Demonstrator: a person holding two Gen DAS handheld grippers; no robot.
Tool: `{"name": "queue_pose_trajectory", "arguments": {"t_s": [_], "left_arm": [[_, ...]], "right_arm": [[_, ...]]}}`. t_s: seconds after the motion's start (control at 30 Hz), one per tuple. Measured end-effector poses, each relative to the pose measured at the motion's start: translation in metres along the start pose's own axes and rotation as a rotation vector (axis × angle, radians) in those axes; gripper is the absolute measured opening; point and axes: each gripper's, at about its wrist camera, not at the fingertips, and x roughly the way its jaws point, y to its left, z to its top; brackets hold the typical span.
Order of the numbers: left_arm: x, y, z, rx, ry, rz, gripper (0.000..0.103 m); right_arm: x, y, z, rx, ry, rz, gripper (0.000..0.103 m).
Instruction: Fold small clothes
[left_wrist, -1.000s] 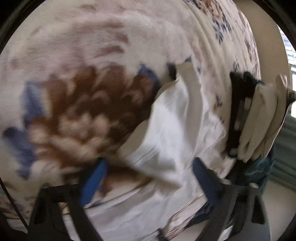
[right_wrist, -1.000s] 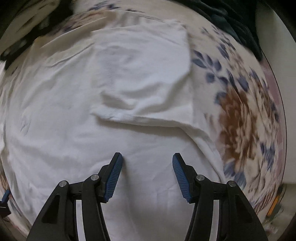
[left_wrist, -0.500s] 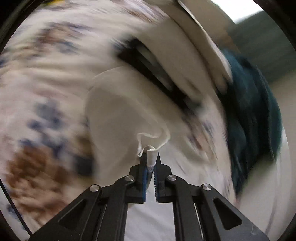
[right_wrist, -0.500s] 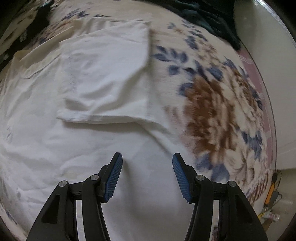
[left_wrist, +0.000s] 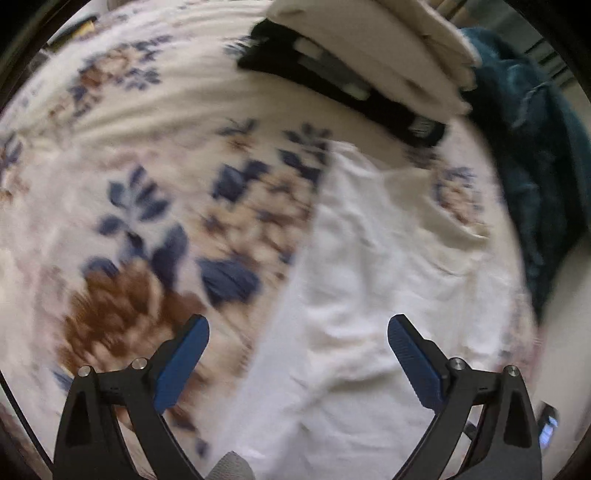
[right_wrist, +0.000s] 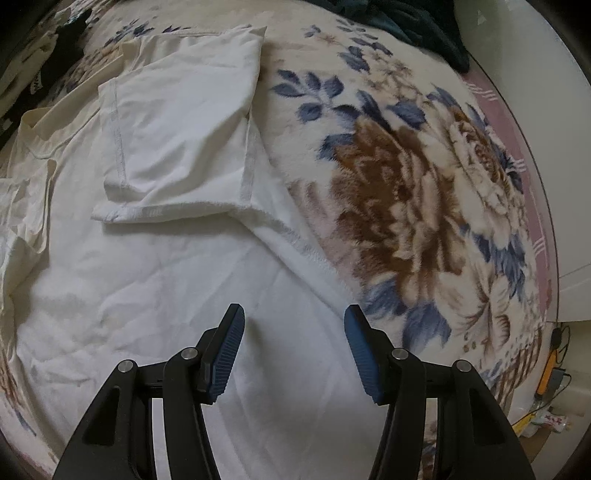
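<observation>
While both hand-held grippers gape empty, white shirt (right_wrist: 147, 258) lies on floral blanket (right_wrist: 424, 184).

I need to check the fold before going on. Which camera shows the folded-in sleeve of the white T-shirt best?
The right wrist view: the sleeve lies sharp and whole on the white T-shirt, hem stitching visible, ahead of the open right tool. The left wrist view is motion-blurred and shows only the shirt's body, no clear sleeve.

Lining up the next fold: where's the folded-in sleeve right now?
In the right wrist view, the sleeve lies flat on the white shirt, upper left of centre, ahead of the open right gripper, its right edge beside the floral blanket.
</observation>
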Motion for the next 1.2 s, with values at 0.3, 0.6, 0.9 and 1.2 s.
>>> {"name": "queue_pose_trajectory", "arguments": {"t_s": [0.3, 0.6, 0.9, 1.2], "left_arm": [[0.073, -0.066, -0.026, 0.315, 0.168, 0.120, 0.099], [0.033, -0.031, -0.079, 0.304, 0.150, 0.085, 0.099], [-0.057, -0.013, -0.111, 0.268, 0.013, 0.124, 0.099], [-0.077, -0.100, -0.220, 0.261, 0.064, 0.235, 0.099]], "right_arm": [[-0.010, -0.018, -0.012, 0.061, 0.032, 0.010, 0.059], [-0.020, -0.039, -0.012, 0.125, 0.046, 0.086, 0.078], [-0.050, -0.050, -0.008, 0.055, 0.069, 0.208, 0.091], [-0.038, -0.134, 0.003, -0.070, 0.229, 0.380, 0.091]]}}
